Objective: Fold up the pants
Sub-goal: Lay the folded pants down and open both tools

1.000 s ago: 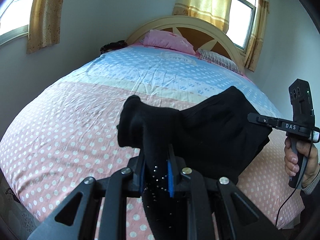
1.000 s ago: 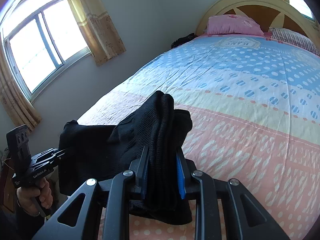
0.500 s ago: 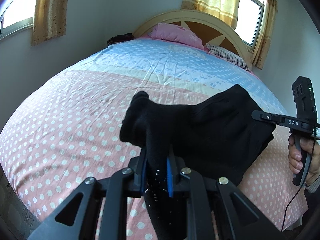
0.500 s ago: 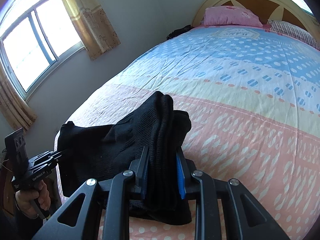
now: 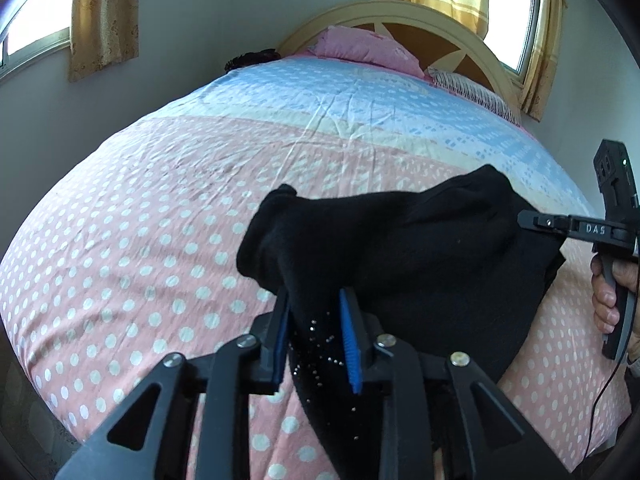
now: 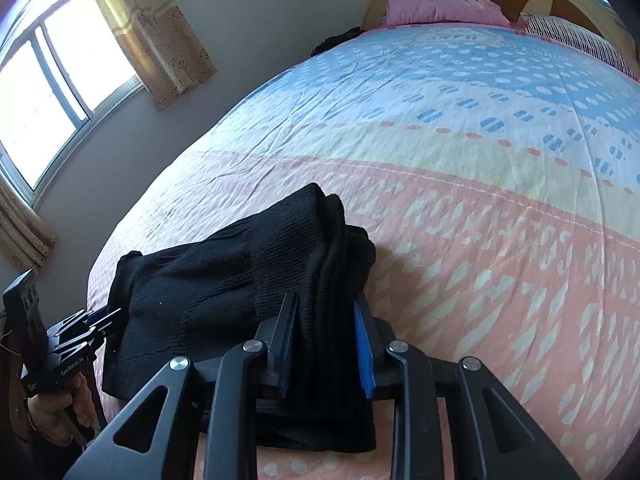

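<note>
Black knit pants [image 5: 420, 264], already doubled into a thick bundle, hang between the two claws low over the near, pink-dotted end of the bed [image 5: 132, 240], well short of the pillow [image 5: 360, 46] at the headboard. The left claw [image 5: 316, 336] has just been opening: its blue pads [image 5: 349, 344] now stand slightly apart with the cloth between them, a gap showing beside the right pad, so its hold looks loosened. The right claw [image 6: 326, 344] is clamped on a fat stack of ribbed layers, the fabric filling the space between its pads. The step in hand seems to be laying the fold on the bed. To do it well, both ends should come down level and together, the cloth kept taut so no layer slips, and neither claw should let go fully before the bundle rests flat on the sheet.
</note>
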`<state>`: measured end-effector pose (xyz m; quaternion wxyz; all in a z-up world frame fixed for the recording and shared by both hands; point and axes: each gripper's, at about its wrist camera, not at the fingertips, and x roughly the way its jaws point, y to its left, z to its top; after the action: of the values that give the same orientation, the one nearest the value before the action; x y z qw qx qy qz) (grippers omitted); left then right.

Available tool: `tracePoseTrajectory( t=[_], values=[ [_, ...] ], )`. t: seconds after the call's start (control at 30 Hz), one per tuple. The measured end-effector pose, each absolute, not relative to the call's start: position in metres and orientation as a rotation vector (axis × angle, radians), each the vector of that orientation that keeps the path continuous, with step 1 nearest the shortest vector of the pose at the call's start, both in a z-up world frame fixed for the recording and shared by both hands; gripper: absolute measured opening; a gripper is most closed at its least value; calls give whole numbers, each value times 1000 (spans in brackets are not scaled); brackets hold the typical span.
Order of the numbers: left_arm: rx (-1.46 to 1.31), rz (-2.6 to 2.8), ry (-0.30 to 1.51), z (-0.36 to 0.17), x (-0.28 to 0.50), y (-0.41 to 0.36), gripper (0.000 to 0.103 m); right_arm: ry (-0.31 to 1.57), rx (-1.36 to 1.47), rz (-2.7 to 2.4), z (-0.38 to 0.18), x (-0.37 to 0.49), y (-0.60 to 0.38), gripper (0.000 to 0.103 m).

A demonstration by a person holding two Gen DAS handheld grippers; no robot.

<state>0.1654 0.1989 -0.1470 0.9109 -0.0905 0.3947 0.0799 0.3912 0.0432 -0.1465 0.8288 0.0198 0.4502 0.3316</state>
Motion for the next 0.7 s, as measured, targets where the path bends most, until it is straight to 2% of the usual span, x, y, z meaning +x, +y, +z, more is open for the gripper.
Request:
tracePoseTrajectory(
  t=[0.1,0.17,0.2,0.27,0.3,0.33,0.4,0.5,0.6,0.7],
  values=[
    [-212,171,817,-155,163,203,39,956,29,684,-152,393,43,34],
    [-202,198,812,-156,160,204,54,957,37,672,-153,395,40,38],
    [-194,210,809,-157,158,204,56,959,43,673,-154,395,39,39],
    [-201,217,809,-158,154,206,63,963,44,663,-154,395,37,47],
    [-207,221,811,-158,152,207,64,959,42,646,-154,395,36,55],
    [-209,227,812,-158,150,208,67,951,43,623,-152,395,33,59],
    [-205,243,812,-155,143,209,68,930,56,576,-146,392,23,59],
    [-187,286,779,-144,132,207,68,886,38,463,-131,378,6,69],
    [-172,305,709,-122,119,202,69,827,32,408,-112,351,-12,70],
    [-167,291,626,-96,108,192,79,753,33,410,-90,310,-26,70]
  ],
)
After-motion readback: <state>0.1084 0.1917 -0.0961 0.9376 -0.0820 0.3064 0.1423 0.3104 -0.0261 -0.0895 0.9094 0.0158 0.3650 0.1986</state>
